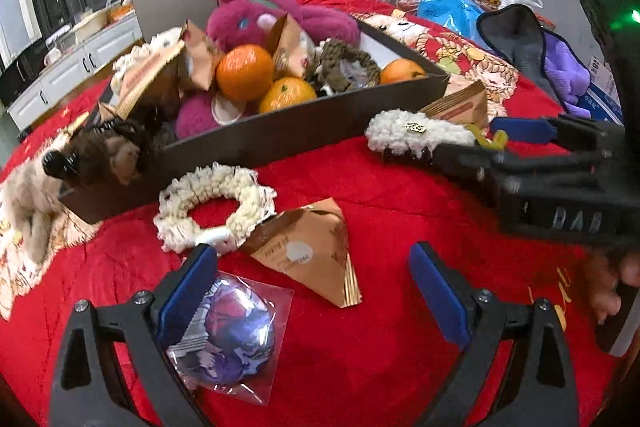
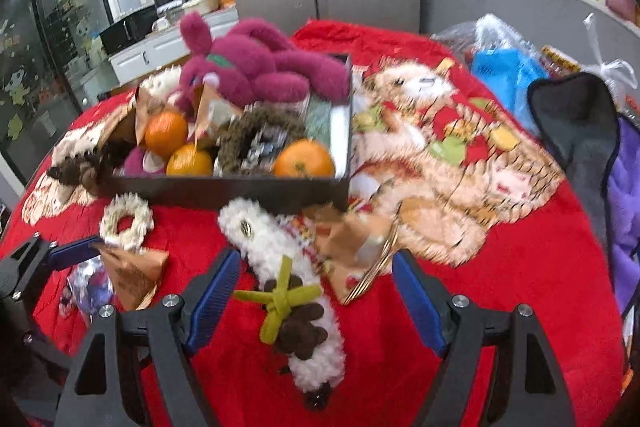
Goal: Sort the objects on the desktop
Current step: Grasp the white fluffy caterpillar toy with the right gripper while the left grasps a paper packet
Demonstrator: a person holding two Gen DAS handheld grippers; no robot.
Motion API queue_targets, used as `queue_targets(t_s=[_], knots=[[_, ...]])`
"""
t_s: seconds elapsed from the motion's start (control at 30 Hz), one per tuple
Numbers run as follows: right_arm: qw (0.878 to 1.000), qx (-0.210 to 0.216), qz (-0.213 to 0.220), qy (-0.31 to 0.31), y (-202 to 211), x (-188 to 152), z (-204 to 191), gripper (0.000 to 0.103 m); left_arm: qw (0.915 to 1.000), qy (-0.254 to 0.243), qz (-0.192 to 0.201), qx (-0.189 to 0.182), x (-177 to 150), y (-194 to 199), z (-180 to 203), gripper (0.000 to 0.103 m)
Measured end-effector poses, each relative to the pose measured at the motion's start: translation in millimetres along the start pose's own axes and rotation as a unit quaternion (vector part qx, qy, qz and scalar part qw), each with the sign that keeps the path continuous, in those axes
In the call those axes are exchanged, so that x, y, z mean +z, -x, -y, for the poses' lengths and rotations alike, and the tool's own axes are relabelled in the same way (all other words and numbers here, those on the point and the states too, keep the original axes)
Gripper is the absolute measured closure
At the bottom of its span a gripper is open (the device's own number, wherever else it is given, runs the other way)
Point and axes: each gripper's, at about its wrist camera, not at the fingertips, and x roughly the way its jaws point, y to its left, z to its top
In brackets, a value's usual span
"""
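A: Which step is in hand, in your opinion?

B: I think it is the collecting step. The dark box already holds a magenta plush rabbit, three oranges and some other small things, but several objects lie on the red cloth in front of it.

A: What does the right gripper do?

B: Its jaws stand wide apart and hold nothing. The white fluffy hair clip, with a green bow and a brown teddy piece, lies lengthwise between the two blue pads, touching neither one, I believe. A brown paper packet lies just beside it, toward the right pad.

A: And the left gripper?

B: Also wide open and empty. A second brown paper packet lies between its fingertips, a little ahead. The cream scrunchie touches this packet on the left, and a badge in clear wrapping lies partly under the left finger.

A: So what does the next move call for?

B: Probably the right jaws must close across the clip body without catching the packet beside it, then lift it over the box wall. The fur is soft, so the grip may slip.
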Motion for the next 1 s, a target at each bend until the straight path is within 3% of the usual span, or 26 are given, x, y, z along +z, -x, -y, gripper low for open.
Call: queue_targets(t_s=[0.2, 0.27, 0.4, 0.5, 0.63, 0.73, 0.8, 0.83, 1.0], knots=[[0.998, -0.028, -0.032, 0.035, -19, -9, -14, 0.023, 0.9999, 0.007, -0.007, -0.003, -1, -4, -2, 0.005], [0.997, -0.045, -0.024, 0.054, -21, -11, -21, 0.023, 1.0, 0.004, -0.007, 0.003, -1, -5, 0, 0.006], [0.998, -0.038, -0.022, 0.052, -17, -12, -21, 0.035, 0.9999, 0.002, -0.005, 0.01, -1, -5, 2, 0.008], [0.998, -0.038, -0.019, 0.053, -14, -12, -22, 0.046, 1.0, 0.003, -0.002, 0.005, -2, -3, 1, 0.019], [0.997, -0.038, -0.017, 0.058, -11, -13, -26, 0.061, 0.9999, -0.007, 0.008, -0.002, -3, 0, 6, 0.044], [0.998, -0.035, -0.018, 0.055, -7, -12, -29, 0.067, 0.9997, -0.018, 0.013, 0.002, -4, 3, 13, 0.057], [0.998, -0.027, -0.014, 0.052, -4, -11, -30, 0.067, 0.9997, -0.021, 0.015, 0.007, -5, 4, 15, 0.061], [0.998, -0.023, -0.014, 0.052, -4, -11, -31, 0.067, 0.9997, -0.02, 0.016, 0.004, -5, 5, 16, 0.082], [0.998, -0.02, -0.012, 0.055, -2, -11, -36, 0.067, 0.9997, -0.017, 0.017, 0.007, -6, 6, 15, 0.081]])
